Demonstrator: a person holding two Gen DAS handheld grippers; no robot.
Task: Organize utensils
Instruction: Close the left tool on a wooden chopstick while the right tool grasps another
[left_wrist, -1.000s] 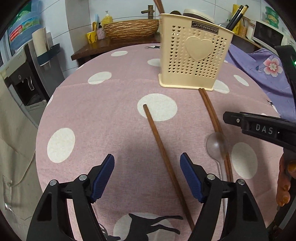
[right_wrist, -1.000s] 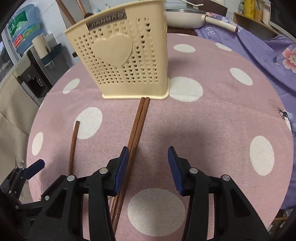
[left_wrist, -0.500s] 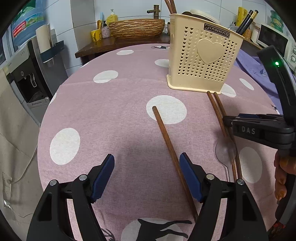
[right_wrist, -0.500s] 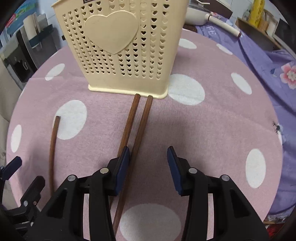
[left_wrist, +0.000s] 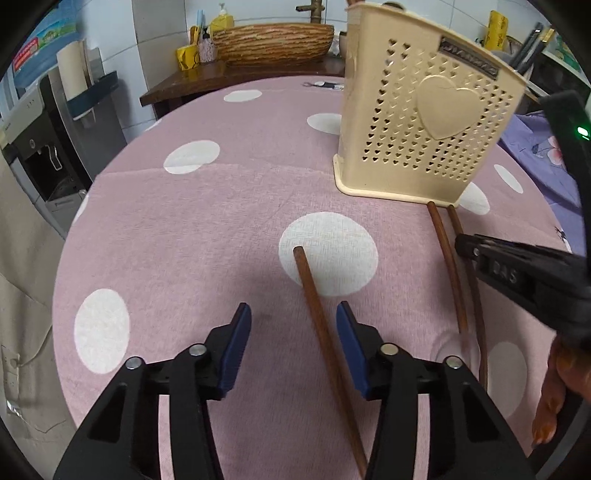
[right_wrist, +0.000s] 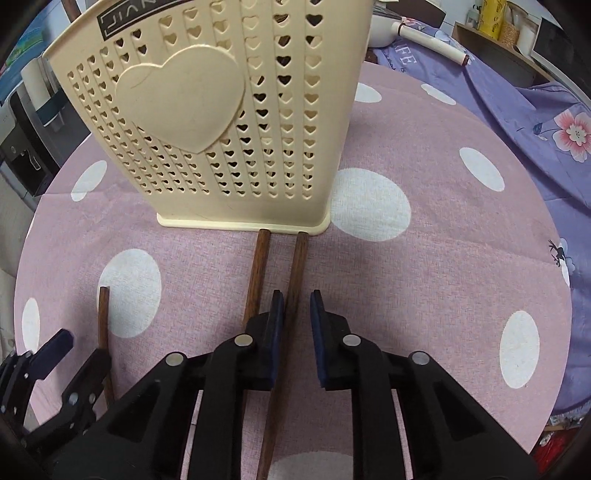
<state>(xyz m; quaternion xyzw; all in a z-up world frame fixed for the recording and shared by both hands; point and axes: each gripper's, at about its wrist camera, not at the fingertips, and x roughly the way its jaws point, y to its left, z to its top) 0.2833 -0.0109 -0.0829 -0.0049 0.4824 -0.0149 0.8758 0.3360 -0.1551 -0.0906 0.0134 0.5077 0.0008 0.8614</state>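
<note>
A cream heart-pattern utensil holder (left_wrist: 424, 147) (right_wrist: 221, 129) stands on the pink dotted tablecloth (left_wrist: 221, 221). A single brown chopstick (left_wrist: 314, 306) (right_wrist: 103, 317) lies between the jaws of my left gripper (left_wrist: 293, 332), nearer the right pad. The jaws are closing, and the left pad is still clear of the chopstick. Two more chopsticks lie with their ends against the holder's base. My right gripper (right_wrist: 297, 325) straddles the right one (right_wrist: 297, 266), its jaws closing, with a gap left at the right pad. The other chopstick (right_wrist: 255, 273) lies just outside its left finger. A clear spoon (left_wrist: 454, 347) rests beside them.
A wicker basket (left_wrist: 273, 40) and small bottles sit on a wooden counter behind the table. A water dispenser (left_wrist: 48, 147) stands to the left. Purple floral cloth (right_wrist: 535, 110) lies beyond the table's right edge. A person's fingers (left_wrist: 554, 406) show at the right.
Both grippers moved forward toward the holder and their jaws narrowed. The single chopstick now lies between the left jaws, and the right chopstick of the pair between the right jaws.
</note>
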